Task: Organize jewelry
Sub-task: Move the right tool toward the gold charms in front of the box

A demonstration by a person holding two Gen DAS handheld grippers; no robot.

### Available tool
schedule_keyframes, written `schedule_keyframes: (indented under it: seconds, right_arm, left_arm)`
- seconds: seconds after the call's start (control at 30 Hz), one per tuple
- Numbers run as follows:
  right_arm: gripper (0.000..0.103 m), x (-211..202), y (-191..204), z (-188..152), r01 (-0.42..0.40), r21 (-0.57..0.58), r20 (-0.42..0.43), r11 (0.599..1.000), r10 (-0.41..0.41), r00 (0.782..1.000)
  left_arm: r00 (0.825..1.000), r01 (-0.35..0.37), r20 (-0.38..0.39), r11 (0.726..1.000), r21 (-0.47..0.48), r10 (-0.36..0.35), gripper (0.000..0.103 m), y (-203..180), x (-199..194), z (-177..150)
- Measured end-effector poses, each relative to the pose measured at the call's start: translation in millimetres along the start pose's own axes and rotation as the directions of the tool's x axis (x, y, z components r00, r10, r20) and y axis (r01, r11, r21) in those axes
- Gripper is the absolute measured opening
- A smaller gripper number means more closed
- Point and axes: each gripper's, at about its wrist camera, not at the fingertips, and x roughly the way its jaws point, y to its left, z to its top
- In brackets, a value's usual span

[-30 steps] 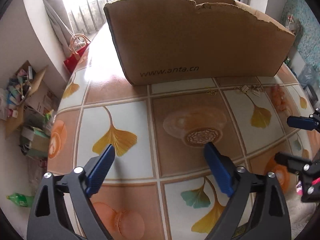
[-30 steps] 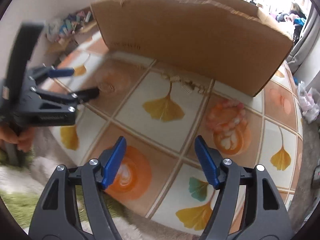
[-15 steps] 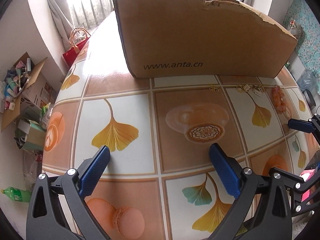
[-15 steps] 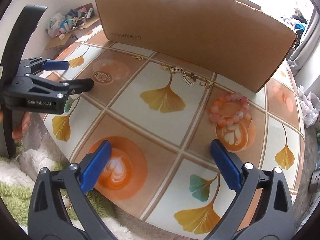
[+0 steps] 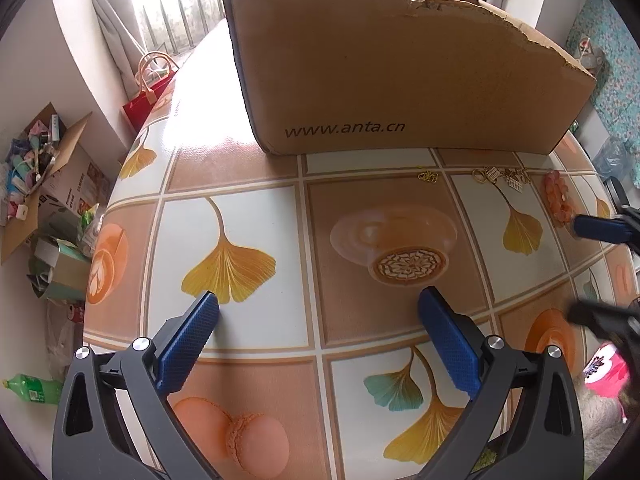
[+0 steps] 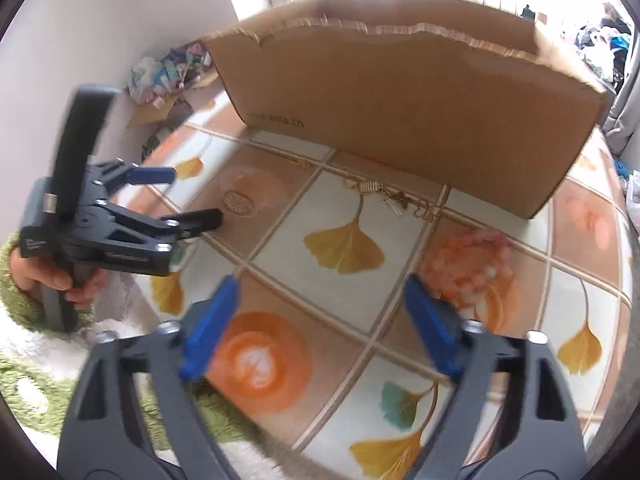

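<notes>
On the ginkgo-print tablecloth (image 5: 240, 208) a pink bead bracelet (image 5: 558, 196) (image 6: 468, 264) lies at the right. A gold chain with charms (image 5: 504, 176) (image 6: 392, 200) and small gold rings (image 5: 428, 177) (image 6: 302, 164) lie along the foot of the cardboard box (image 5: 400, 72) (image 6: 400, 92). My left gripper (image 5: 319, 298) (image 6: 192, 196) hangs open over the table's near side, holding nothing. My right gripper (image 6: 320, 286) (image 5: 580, 272) is open with its jaws closing on nothing, and the bracelet lies just beyond its right finger.
The tall open-topped box fills the back of the table. On the floor to the left are a carton of clutter (image 5: 36, 160), a red bag (image 5: 150, 92) and a green bottle (image 5: 32, 388). A green and white rug (image 6: 32, 360) lies below the table's edge. A hand (image 6: 48, 276) grips the left handle.
The right gripper's jaws spread wide, then narrowed again, and it tilted up and drew closer to the bracelet. The left gripper stayed almost still and open.
</notes>
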Motion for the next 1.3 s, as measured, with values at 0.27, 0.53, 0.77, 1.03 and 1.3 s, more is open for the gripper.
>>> schedule_keyframes:
  seconds: [0.27,0.53,0.77,1.03,1.3]
  right_arm:
    - [0.065,7,-43,14,0.094,0.067,0.001,0.993,-0.094,0.996]
    - [0.047,3,-31,36,0.013,0.021,0.065,1.0,-0.015,0.998]
    - [0.033,34,-23,60,0.022,-0.017,0.047,1.0,-0.021,0.999]
    - [0.012,51,-16,66,0.003,-0.051,0.013,0.999,-0.002,1.0]
    - [0.01,45,10,46,-0.077,-0.036,-0.028,0.996,0.076,0.997]
  left_arm:
    - [1.0,0.003,0.013,1.0,0.003,-0.003,0.097,0,0,-2]
    - [1.0,0.004,0.015,1.0,0.007,-0.004,0.097,0,-1,-2]
    - [1.0,0.006,0.022,1.0,0.01,-0.006,0.097,-2,-1,1]
    - [1.0,0.008,0.03,1.0,0.014,-0.008,0.097,-1,-2,-2]
    - [0.999,0.01,0.04,1.0,0.019,-0.011,0.097,1,-5,-5]
